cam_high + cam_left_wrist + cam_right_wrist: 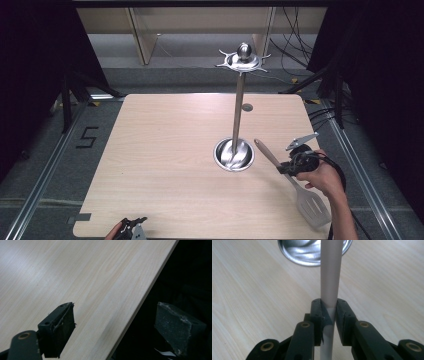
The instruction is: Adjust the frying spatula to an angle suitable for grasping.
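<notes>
Down at the near edge of the surface (165, 150), the left tongs (132, 227) hang by the rim with their jaws wide apart and nothing between them; in the left gripper view one pad sits over the pale wood and the other past the edge, over darkness. Over on the right side, the right tongs (286, 167) are clamped on the handle of a slotted spatula (312, 205). Its wooden grip end points up toward the utensil stand (239, 100), and the metal blade hangs low by the person's wrist. From the right gripper view the handle (329, 277) runs straight up between the pressed pads, toward the stand's shiny round base (307, 252).
</notes>
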The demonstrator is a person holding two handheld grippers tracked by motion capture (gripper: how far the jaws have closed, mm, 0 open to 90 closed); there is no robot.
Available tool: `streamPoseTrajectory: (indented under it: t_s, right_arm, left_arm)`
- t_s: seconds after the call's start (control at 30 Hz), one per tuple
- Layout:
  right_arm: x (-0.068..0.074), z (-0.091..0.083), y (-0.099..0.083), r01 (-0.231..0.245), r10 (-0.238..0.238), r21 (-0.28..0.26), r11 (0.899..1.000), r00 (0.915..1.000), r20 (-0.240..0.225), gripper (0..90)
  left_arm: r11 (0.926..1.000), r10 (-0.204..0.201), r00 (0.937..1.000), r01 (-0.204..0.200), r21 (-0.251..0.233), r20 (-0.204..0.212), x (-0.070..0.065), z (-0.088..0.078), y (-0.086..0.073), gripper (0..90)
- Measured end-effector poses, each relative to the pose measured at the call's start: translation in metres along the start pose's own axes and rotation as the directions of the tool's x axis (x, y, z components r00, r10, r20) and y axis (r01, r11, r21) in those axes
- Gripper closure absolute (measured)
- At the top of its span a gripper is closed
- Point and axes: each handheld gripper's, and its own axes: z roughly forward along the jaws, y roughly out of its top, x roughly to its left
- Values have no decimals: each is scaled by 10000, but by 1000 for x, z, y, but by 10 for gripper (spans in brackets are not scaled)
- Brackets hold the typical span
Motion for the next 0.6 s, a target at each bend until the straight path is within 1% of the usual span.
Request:
streamPoseTrajectory:
  t_s: [0.03,0.07,0.1,0.13,0.17,0.2,0.23,0.27,0.3,0.33,0.37,0.4,0.43,0.47,0.5,0.53,0.57,0.6]
  right_arm:
    - [1,-2,0,-146,147,-104,9998,9998,127,779]
    - [1,-2,-1,33,-36,-616,9981,10000,-36,778]
    - [1,-8,-1,-24,18,-618,9981,9999,-105,779]
    - [2,-10,-1,-13,3,-845,9964,9999,-118,779]
    - [2,-14,-1,-98,82,-854,9963,9998,-191,779]
    - [2,-18,-1,3,-19,-965,9953,9999,-165,779]
    - [2,-18,-1,3,-19,-965,9953,9999,-165,779]
    - [3,-26,-2,-81,27,-1280,9917,9991,-420,779]
    - [4,-28,-2,-235,168,-1486,9886,9988,-461,779]
    - [3,-30,-2,-80,-4,-1683,9857,9988,-496,780]
    - [2,-32,-2,-32,-71,-1930,9812,9986,-525,779]
    - [2,-34,-3,113,-208,-2136,9769,9989,-425,780]
    - [2,-37,-3,199,-339,-2150,9764,9975,-617,780]
    - [4,-39,-3,-83,-96,-2276,9737,9969,-777,780]
    - [2,-43,-2,84,-280,-2270,9739,9961,-832,780]
    - [4,-44,-2,-31,-182,-2372,9715,9960,-877,780]
    - [4,-44,-2,-31,-182,-2372,9715,9960,-877,780]
    - [3,-48,-2,142,-442,-2753,9613,9937,-1030,780]
  left_arm:
    - [10000,-5,10000,5,-7,6,0,0,0,154]
    - [10000,2,10000,-2,-16,7,0,0,0,154]
    - [10000,2,10000,-2,-9,-12,0,0,0,154]
    - [10000,-10,10000,10,-8,-15,0,0,0,154]
    - [10000,-32,10000,32,-19,-13,0,0,0,154]
    - [10000,-20,10000,20,-8,-12,0,0,0,154]
    - [10000,-20,10000,20,-8,-12,0,0,0,154]
    - [10000,-6,10000,6,-3,-1,0,0,0,154]
    - [10000,-42,10000,41,-25,-38,0,0,0,154]
    - [10000,-25,10000,25,13,-43,0,1,0,154]
    - [10000,-27,10000,27,16,-32,0,1,0,154]
    - [10000,17,10000,-17,21,10,0,0,0,154]
    - [10000,2,10000,-2,2,36,0,0,0,154]
    - [10000,-26,10000,26,-10,1,0,0,0,154]
    - [10000,-18,10000,18,-11,1,0,0,0,154]
    - [10000,-21,10000,21,-17,-5,0,0,0,154]
    - [10000,-21,10000,21,-17,-5,0,0,0,154]
    - [10000,-12,10000,12,-1,-74,0,0,0,154]
